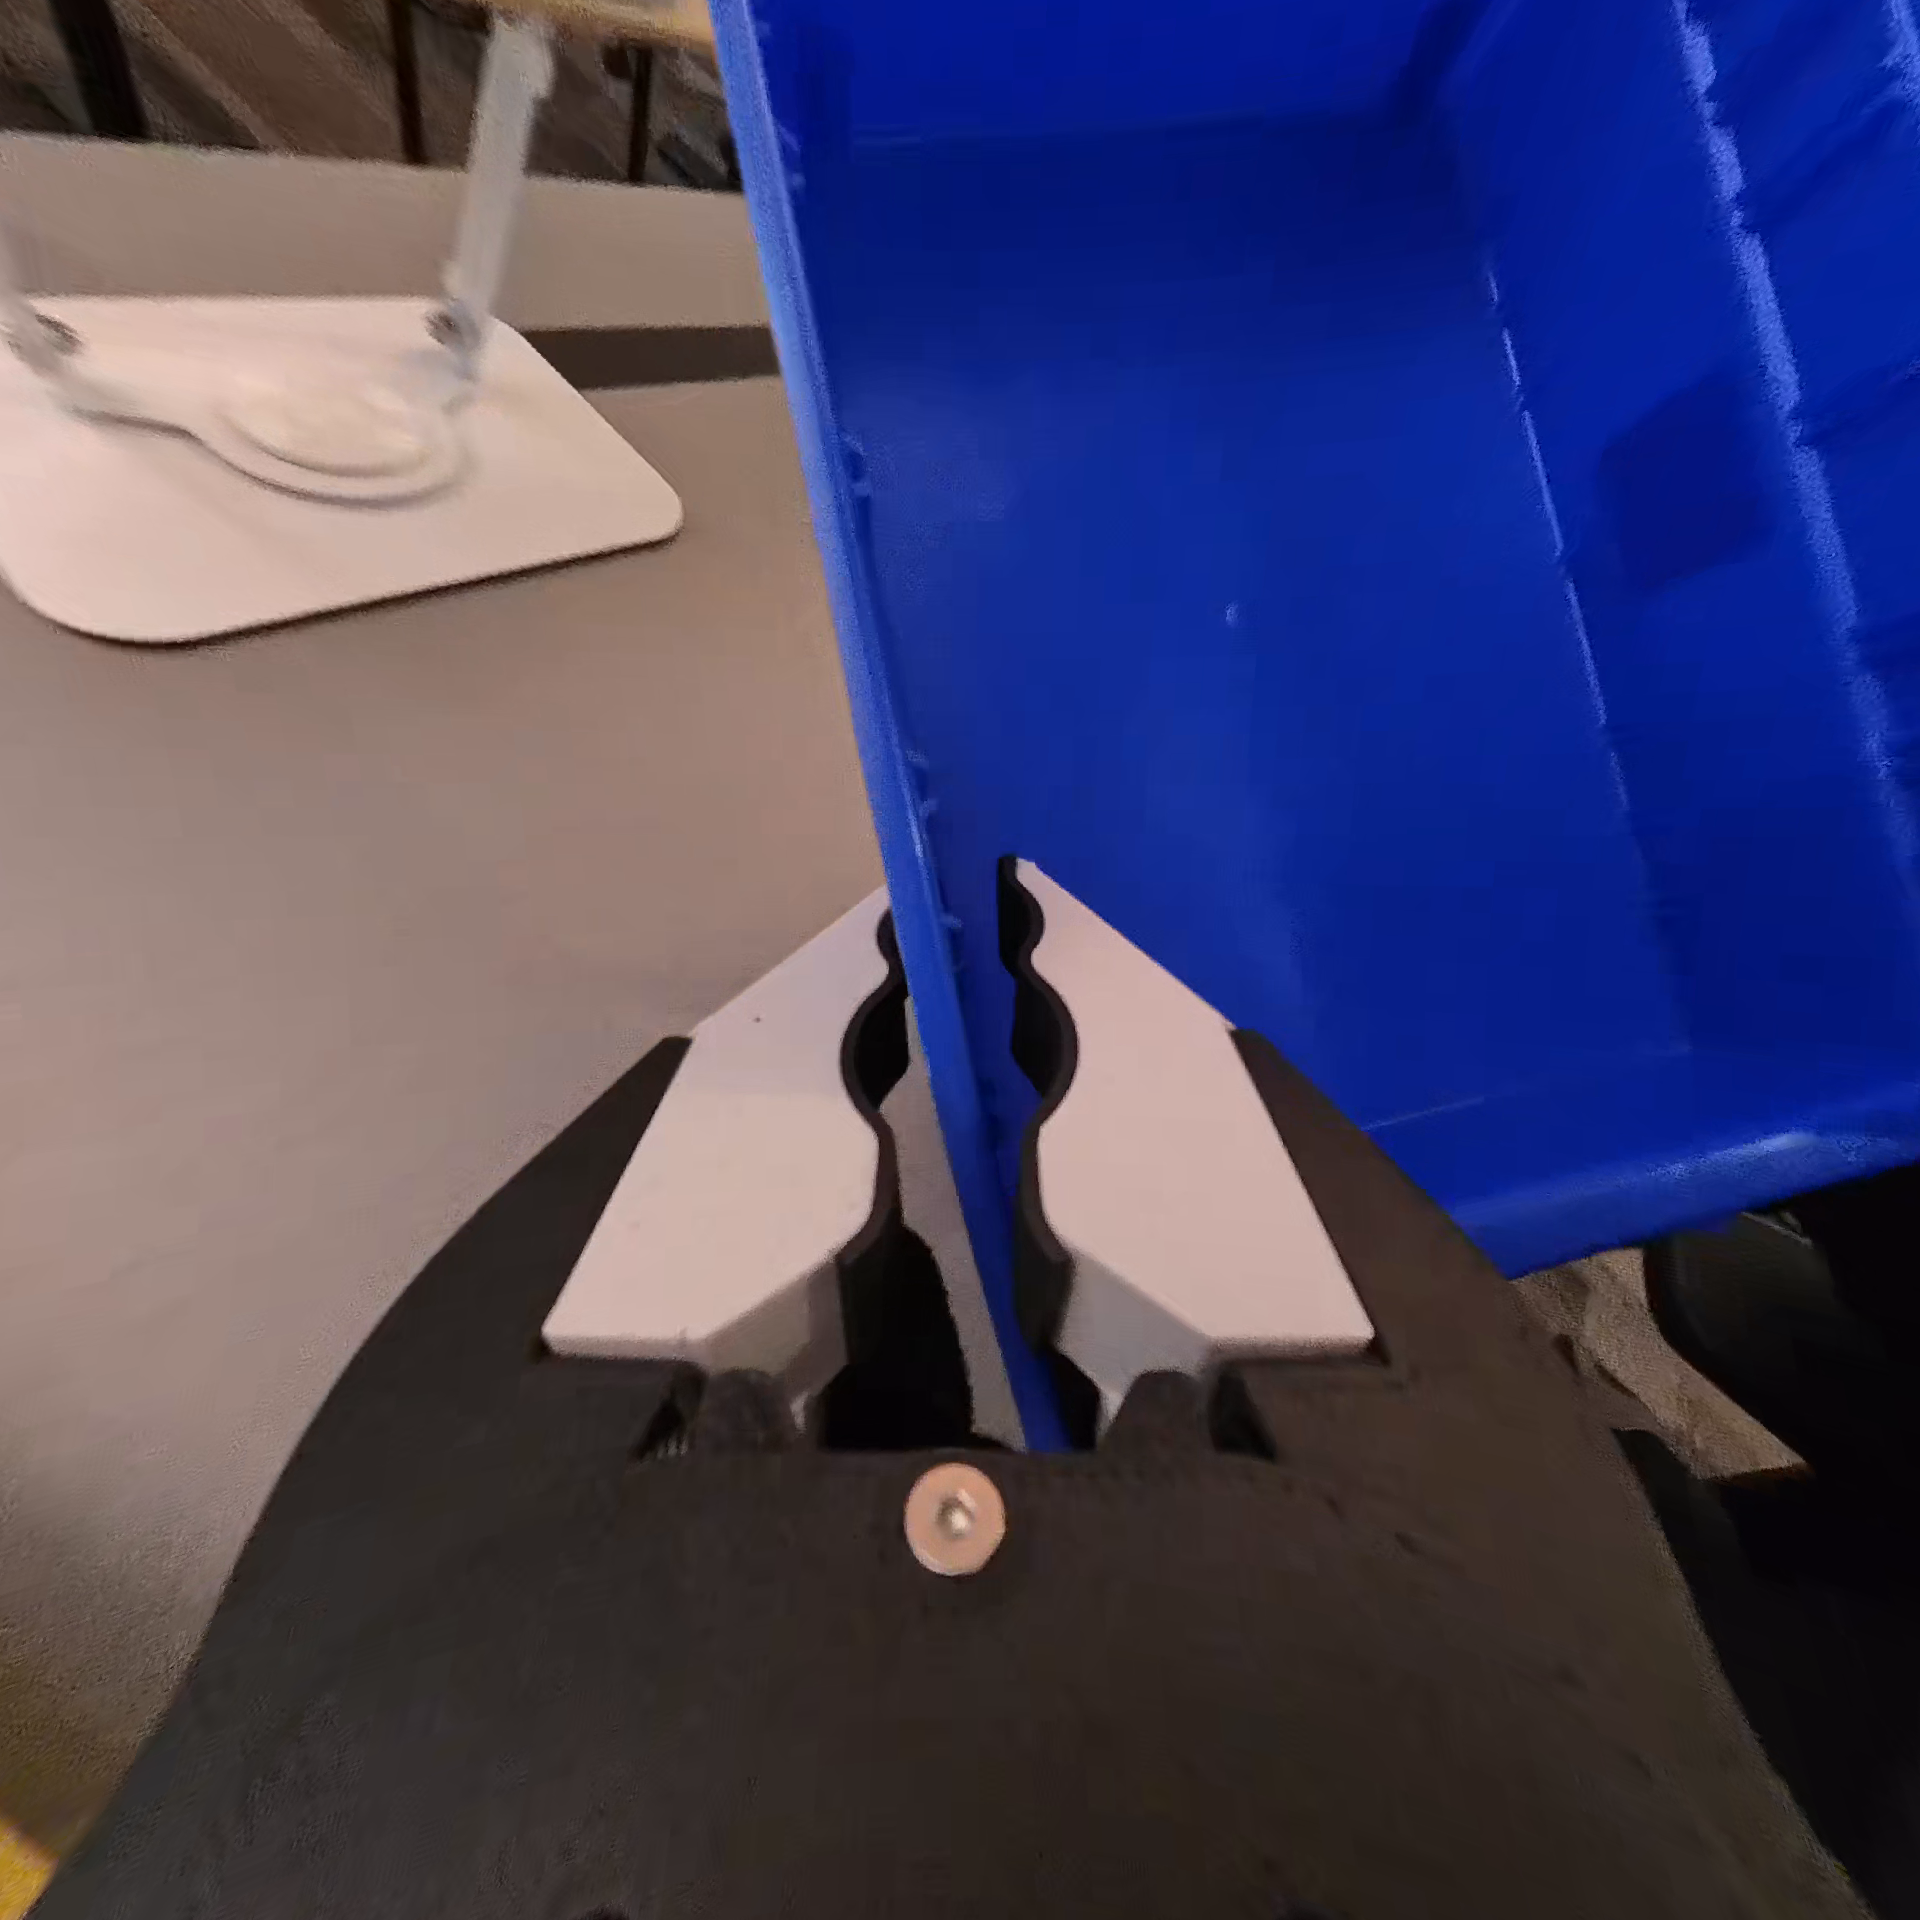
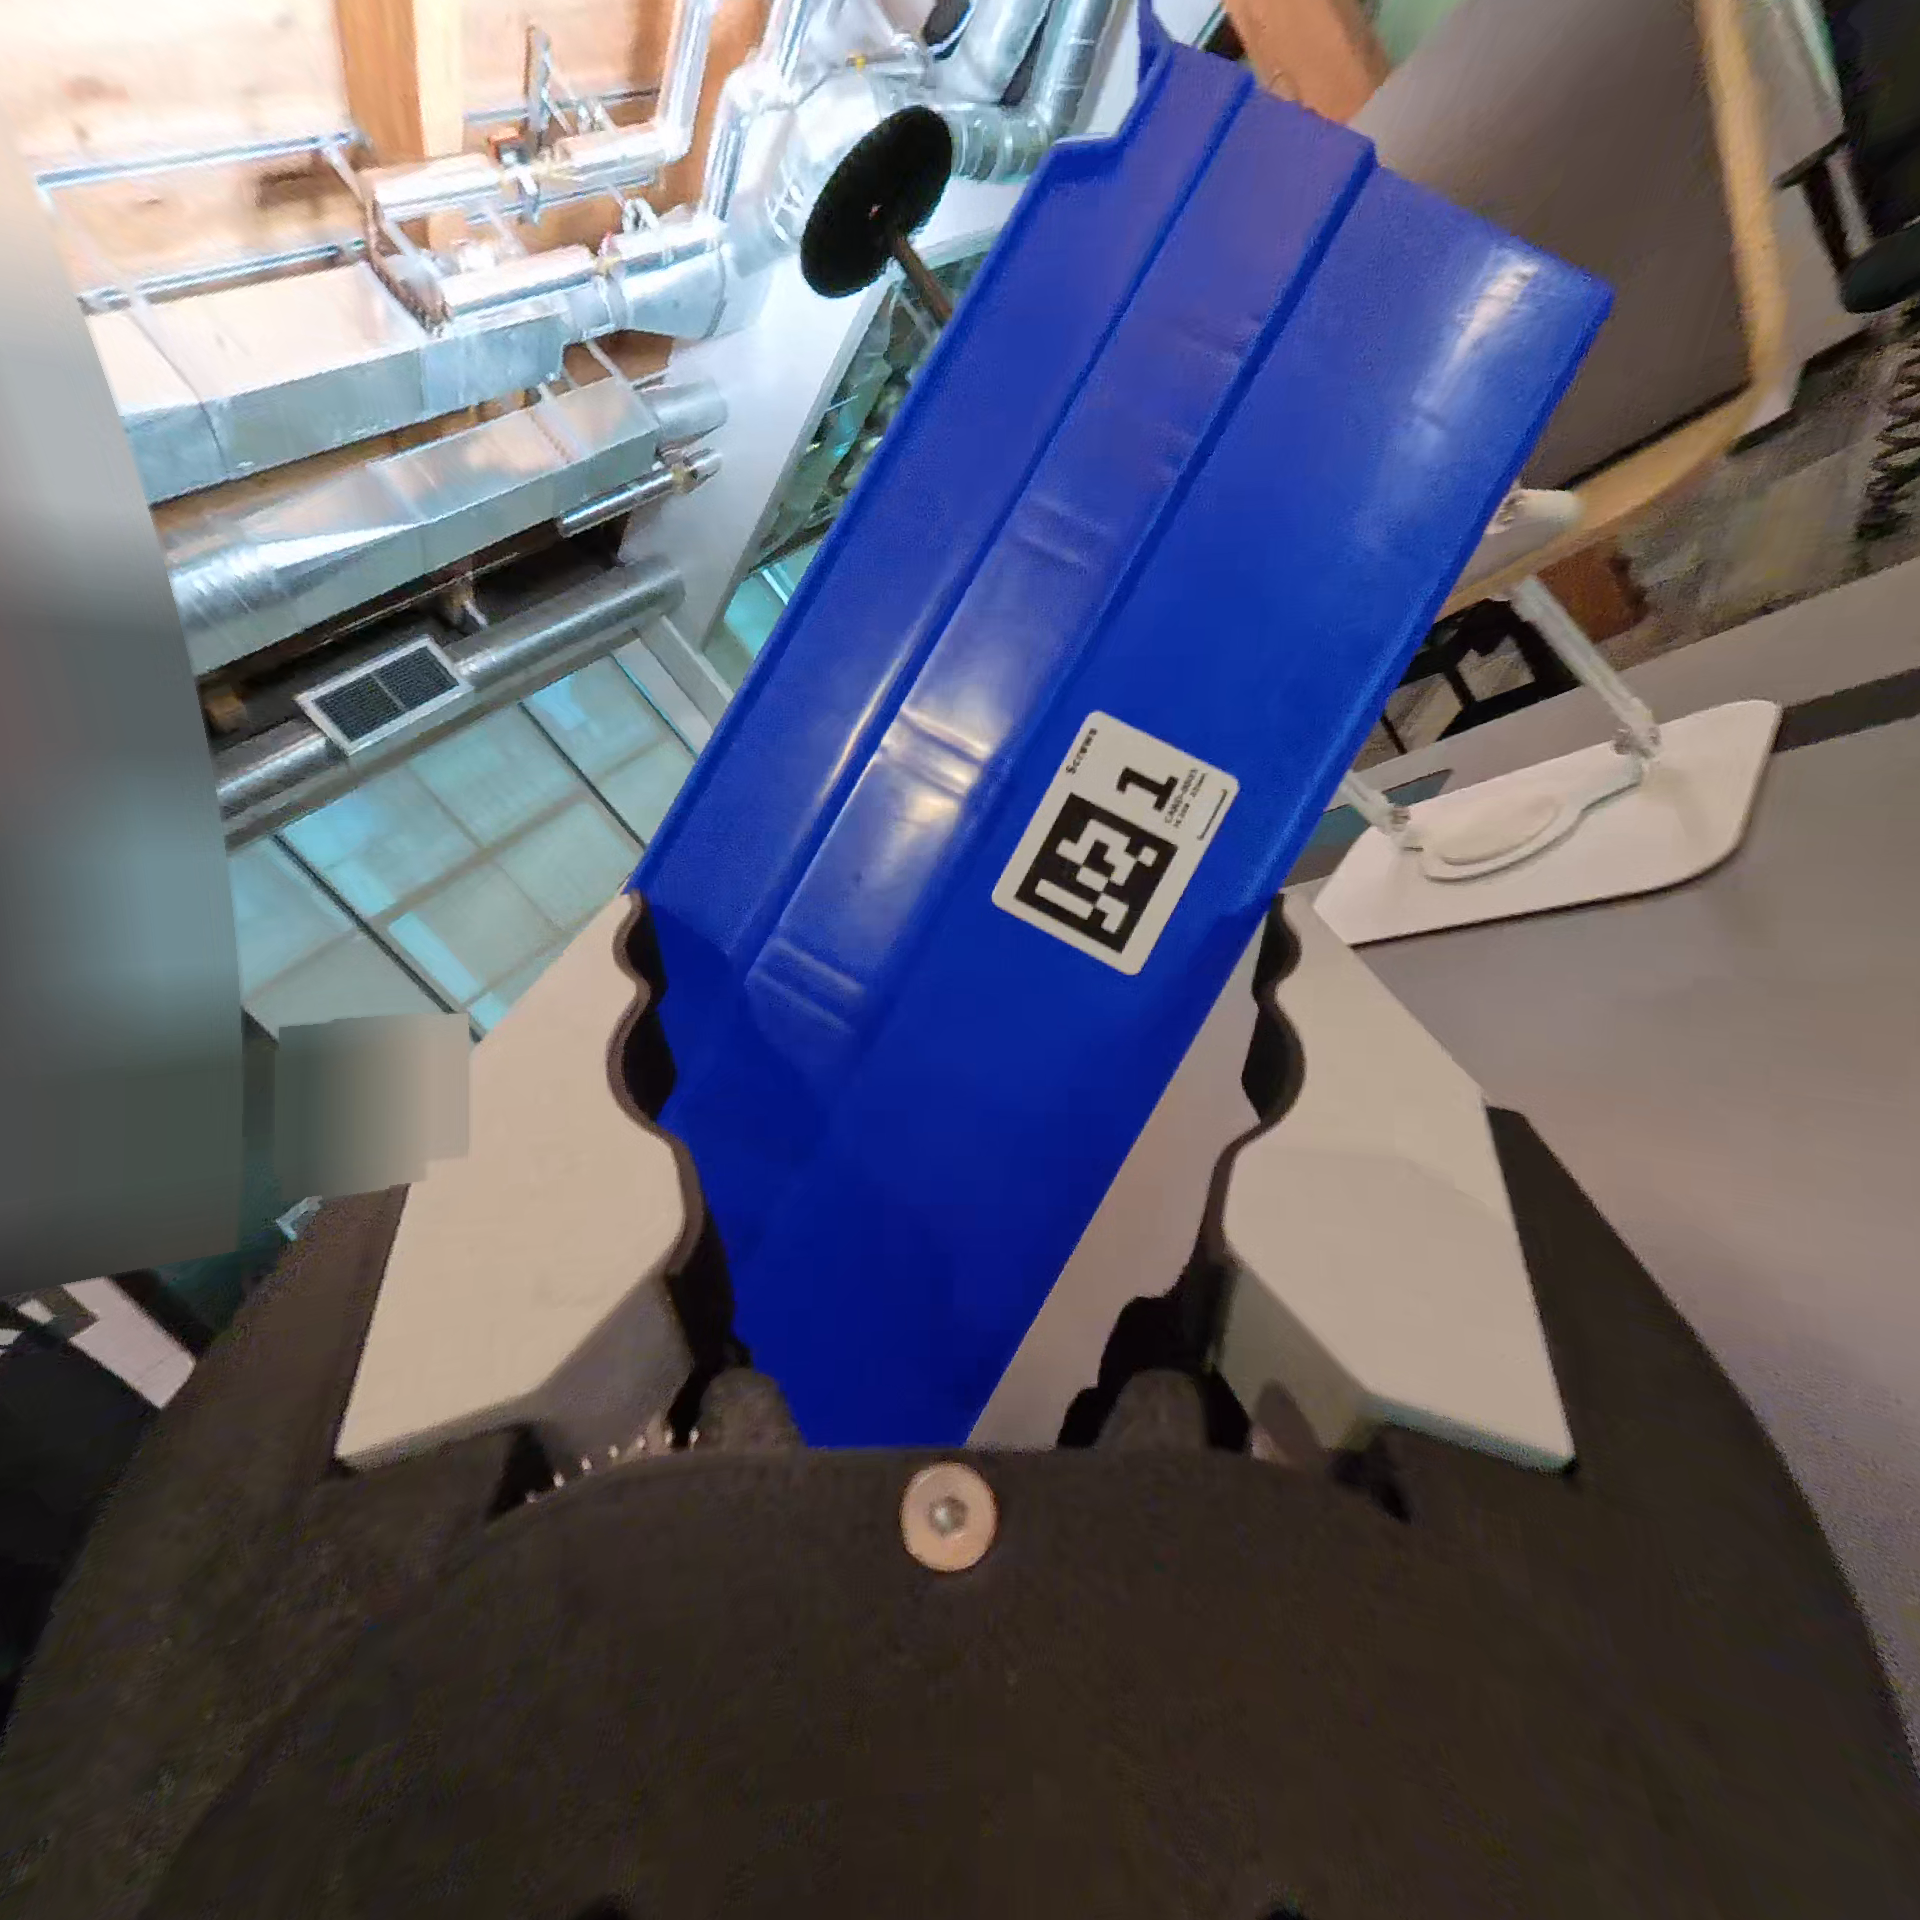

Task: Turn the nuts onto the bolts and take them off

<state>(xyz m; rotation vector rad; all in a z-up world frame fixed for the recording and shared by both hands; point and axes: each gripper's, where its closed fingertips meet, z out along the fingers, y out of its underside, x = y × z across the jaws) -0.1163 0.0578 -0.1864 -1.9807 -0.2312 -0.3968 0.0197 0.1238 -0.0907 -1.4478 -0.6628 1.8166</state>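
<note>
While you hold the blue bin (image 1: 1299,623) off the grey table (image 1: 364,883) with both claws, it tilts steeply, probably to tip out its contents. Your left claw (image 1: 951,935) is clamped on the thin left side wall. Your right claw (image 2: 951,935) is spread wide around the ribbed outer side; whether its pads press the plastic, I cannot tell. Bin: glossy moulded plastic, inside bare, white sticker (image 2: 1117,842) outside. No nuts or bolts show in either view. White flat-based stand (image 1: 312,468) sits far left on the table.
</note>
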